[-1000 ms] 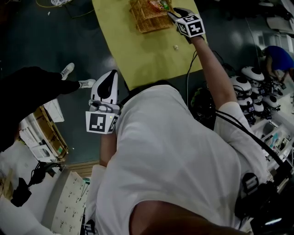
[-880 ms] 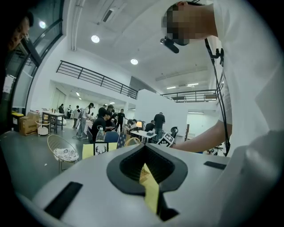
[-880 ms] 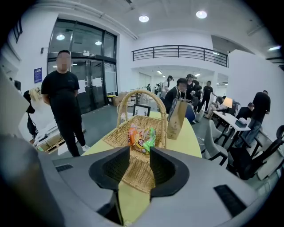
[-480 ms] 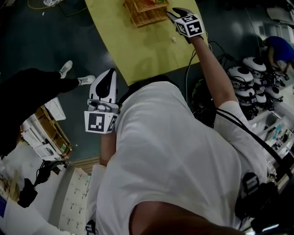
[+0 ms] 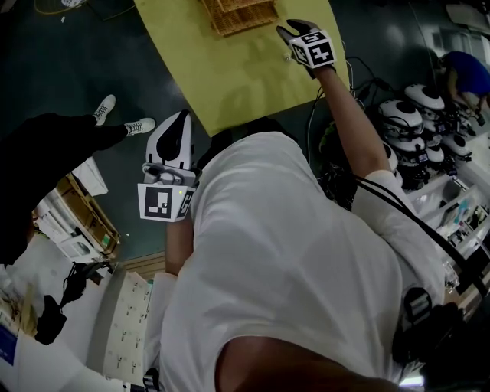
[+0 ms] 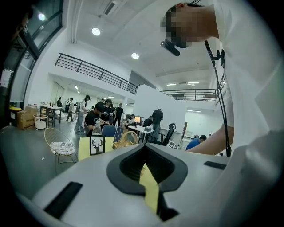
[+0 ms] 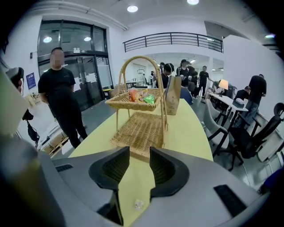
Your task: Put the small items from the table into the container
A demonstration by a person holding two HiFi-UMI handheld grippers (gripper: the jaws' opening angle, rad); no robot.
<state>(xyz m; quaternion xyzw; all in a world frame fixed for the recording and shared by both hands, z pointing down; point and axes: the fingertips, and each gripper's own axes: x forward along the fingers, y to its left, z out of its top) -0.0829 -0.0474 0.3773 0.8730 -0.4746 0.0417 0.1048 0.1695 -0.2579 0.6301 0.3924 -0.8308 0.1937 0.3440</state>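
A small pale item lies on the yellow table. My right gripper hangs over it, open, with the item below the gap and nothing between the pads. Beyond stands a two-tier wicker basket with snack packets on its upper tier. In the head view the right gripper is just right of the basket, and the item is hidden. My left gripper is off the table's near edge beside my chest, level, tips together, holding nothing; in its own view the left gripper faces the table.
A brown paper bag stands behind the basket. A person in black stands at the table's left side. Office chairs line its right side. A framed deer picture stands on the table. White devices and cables lie right of me.
My right gripper has drawn back from the basket and come down toward the table. The small item, earlier visible by the marker cube, is now hidden in the head view. The left gripper stayed.
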